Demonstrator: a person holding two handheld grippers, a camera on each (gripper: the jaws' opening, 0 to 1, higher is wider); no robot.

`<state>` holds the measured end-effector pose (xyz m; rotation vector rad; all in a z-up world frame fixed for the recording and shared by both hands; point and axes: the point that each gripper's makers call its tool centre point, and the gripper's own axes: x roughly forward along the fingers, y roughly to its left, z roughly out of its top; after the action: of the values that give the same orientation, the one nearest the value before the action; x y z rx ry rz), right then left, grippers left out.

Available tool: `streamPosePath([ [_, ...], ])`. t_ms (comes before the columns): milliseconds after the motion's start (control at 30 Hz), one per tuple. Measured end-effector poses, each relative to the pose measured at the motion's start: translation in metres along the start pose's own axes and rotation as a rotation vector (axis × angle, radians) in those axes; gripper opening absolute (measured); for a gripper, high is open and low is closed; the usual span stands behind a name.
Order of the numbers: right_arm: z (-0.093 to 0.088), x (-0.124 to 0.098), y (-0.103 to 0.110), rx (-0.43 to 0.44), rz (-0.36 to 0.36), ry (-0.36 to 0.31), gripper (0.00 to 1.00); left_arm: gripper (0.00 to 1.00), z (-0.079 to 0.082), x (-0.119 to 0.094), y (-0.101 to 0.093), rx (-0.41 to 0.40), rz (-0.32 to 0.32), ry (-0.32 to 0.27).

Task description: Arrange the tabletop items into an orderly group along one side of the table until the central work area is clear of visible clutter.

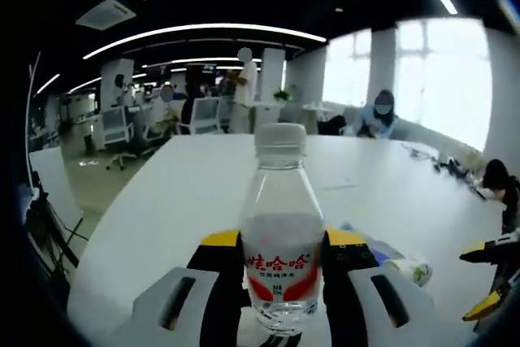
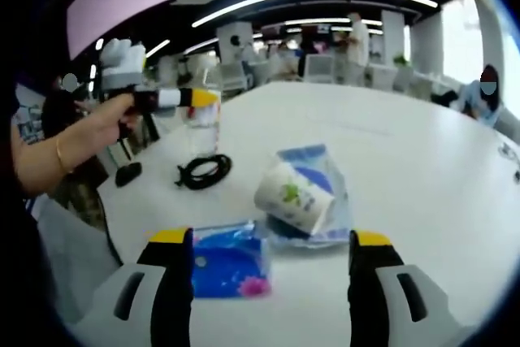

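- While the left claw (image 1: 280, 282) clamps a clear bottle (image 1: 280, 233) upright above the white tabletop (image 1: 162, 201), the right claw (image 2: 272, 278) hangs with its jaws apart, holding nothing.
- Nearest the right claw lies a blue packet (image 2: 227, 264), flat on the tabletop.
- Just beyond it, a paper cup (image 2: 294, 196) lies tipped on a blue pouch (image 2: 318, 170).
- Farther left sit a coiled black cable (image 2: 203, 171) and a small dark object (image 2: 127, 173).
- Behind them, a hand (image 2: 101, 123) holds the left claw with the bottle.

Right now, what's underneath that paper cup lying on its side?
The paper cup rests on a blue plastic packet on the white table. The part of the packet beneath the cup is hidden.
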<state>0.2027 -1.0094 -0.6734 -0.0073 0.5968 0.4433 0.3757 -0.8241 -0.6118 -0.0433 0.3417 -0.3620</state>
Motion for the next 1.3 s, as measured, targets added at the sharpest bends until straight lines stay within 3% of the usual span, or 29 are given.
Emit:
streamPosePath([
  [467, -0.003, 0.016, -0.003, 0.006, 0.011, 0.046, 0.75, 0.34, 0.016, 0.034, 0.031, 0.019, 0.028, -0.055],
  [767, -0.008, 0.026, -0.003, 0.013, 0.012, 0.069, 0.75, 0.34, 0.016, 0.060, 0.059, 0.010, 0.067, -0.075],
  [1000, -0.011, 0.032, -0.005, 0.015, 0.014, 0.086, 0.74, 0.34, 0.013, 0.074, 0.084, -0.020, 0.132, -0.092],
  [1300, -0.010, 0.036, -0.009, 0.072, 0.021, 0.074, 0.74, 0.34, -0.002, 0.092, 0.105, -0.019, 0.176, -0.097],
])
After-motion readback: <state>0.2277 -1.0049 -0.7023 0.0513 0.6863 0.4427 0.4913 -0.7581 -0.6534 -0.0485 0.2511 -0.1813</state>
